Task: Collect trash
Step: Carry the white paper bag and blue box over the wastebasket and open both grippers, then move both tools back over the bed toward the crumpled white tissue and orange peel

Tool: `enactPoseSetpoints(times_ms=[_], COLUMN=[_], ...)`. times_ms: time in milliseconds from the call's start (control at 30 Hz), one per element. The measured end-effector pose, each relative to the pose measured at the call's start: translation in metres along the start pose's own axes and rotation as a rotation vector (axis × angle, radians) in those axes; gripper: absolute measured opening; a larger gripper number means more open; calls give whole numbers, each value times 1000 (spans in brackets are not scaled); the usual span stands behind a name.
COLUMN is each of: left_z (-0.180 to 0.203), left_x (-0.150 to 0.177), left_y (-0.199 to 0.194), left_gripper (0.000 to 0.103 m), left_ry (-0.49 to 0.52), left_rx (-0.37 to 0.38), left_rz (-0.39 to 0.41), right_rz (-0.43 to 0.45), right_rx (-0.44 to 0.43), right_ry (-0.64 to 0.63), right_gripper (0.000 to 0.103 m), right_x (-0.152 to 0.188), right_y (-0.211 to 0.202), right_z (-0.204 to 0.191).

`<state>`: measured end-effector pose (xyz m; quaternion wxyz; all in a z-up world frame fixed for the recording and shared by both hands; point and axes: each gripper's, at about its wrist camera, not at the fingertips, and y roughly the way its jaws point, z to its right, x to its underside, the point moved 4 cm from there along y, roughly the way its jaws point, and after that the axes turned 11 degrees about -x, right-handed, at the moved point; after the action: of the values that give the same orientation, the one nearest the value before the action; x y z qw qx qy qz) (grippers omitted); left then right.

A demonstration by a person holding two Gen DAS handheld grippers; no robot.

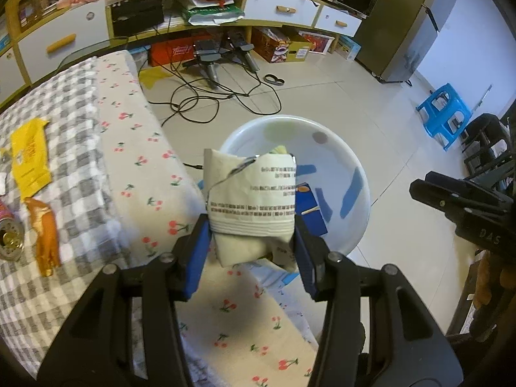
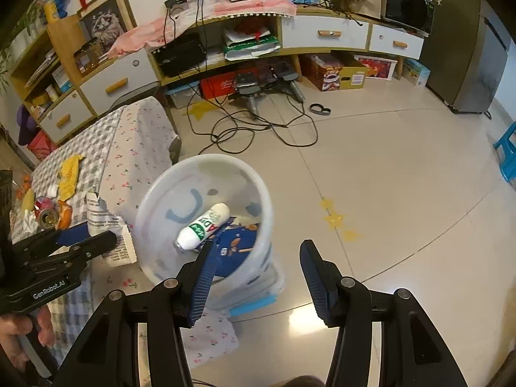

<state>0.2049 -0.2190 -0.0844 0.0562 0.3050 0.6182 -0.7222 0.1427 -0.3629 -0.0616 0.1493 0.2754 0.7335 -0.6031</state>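
Between the blue pads of our left gripper (image 1: 251, 242) sits a crumpled white wrapper (image 1: 254, 206) with rows of dark print, pinched from both sides, so these jaws are closed on it. We hold it up at the edge of the table, just in front of the white bucket (image 1: 351, 164) that stands on the tiled floor (image 1: 371, 103) beside the table. From the right wrist view we see the same wrapper (image 2: 109, 229) in the left gripper (image 2: 96, 242), near the bucket's rim but to the side of it rather than over the opening. Our right gripper (image 2: 256, 258) hangs above the near side of the bucket (image 2: 145, 206) with its jaws spread wide and nothing between them. Inside the bucket lie a white bottle (image 2: 204, 225) with green lettering, on its side, and a blue packet (image 2: 238, 242) next to it. On the table, the checked cloth (image 1: 74, 148) and the cherry-print cloth (image 1: 135, 148) cover the top. More trash lies there, well apart from the bucket: a yellow wrapper (image 1: 30, 158), an orange wrapper (image 1: 46, 235) just below it, and a can (image 1: 9, 235) on its side at the left edge. Across the floor we see black cables (image 1: 200, 96) in front of a low cabinet (image 1: 283, 9), and a blue stool (image 1: 443, 113) off to the right.
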Motion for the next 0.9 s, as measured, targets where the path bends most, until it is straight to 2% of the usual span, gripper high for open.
enactPoseSetpoints(times_ms=[267, 300, 333, 400, 433, 633, 900], left_z=[7, 7, 8, 7, 7, 1, -19], left_x=[-6, -7, -9, -11, -11, -11, -4], left_y=[1, 0, -1, -2, -5, -5, -14], left_gripper=[53, 59, 75, 91, 92, 93, 93], left_ry=[16, 16, 14, -9, -13, 5, -33], left_rx=[38, 41, 43, -10, -41, -81, -128], left_rz=[57, 69, 86, 108, 117, 104, 101], right_rz=[3, 4, 5, 7, 8, 16, 24], right_rx=[0, 0, 1, 0, 0, -5, -15], right_ry=[4, 5, 5, 5, 4, -9, -28], right_gripper=[54, 54, 55, 55, 55, 56, 57], right_x=[1, 1, 1, 1, 0, -2, -6], right_y=[-3, -3, -4, -4, -4, -6, -6], right_z=[6, 6, 6, 5, 4, -3, -15])
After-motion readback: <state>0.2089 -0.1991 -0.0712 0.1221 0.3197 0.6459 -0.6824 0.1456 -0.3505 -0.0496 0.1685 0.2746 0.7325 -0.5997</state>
